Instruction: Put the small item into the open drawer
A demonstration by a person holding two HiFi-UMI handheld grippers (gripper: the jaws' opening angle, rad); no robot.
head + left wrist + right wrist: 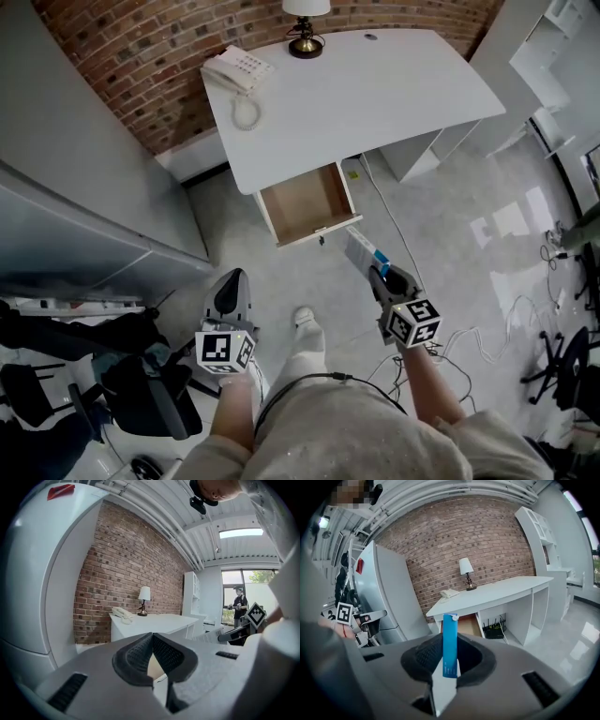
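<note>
A white desk (375,94) stands ahead with its wooden drawer (307,204) pulled open and nothing visible inside. In the right gripper view the drawer (468,625) shows under the desk top. My right gripper (378,274) is shut on a slim blue-and-white box (361,251), which stands upright between the pads (450,644) and points toward the drawer from a short way back. My left gripper (232,281) hangs lower left over the floor. Its pads (140,653) meet at the tip with nothing between them.
A white telephone (239,70) and a lamp (305,37) sit on the desk top. A tall grey cabinet (84,187) stands at the left, with black chairs (141,384) beside my legs. Cables (525,309) trail on the floor at the right. A person (239,604) stands far off.
</note>
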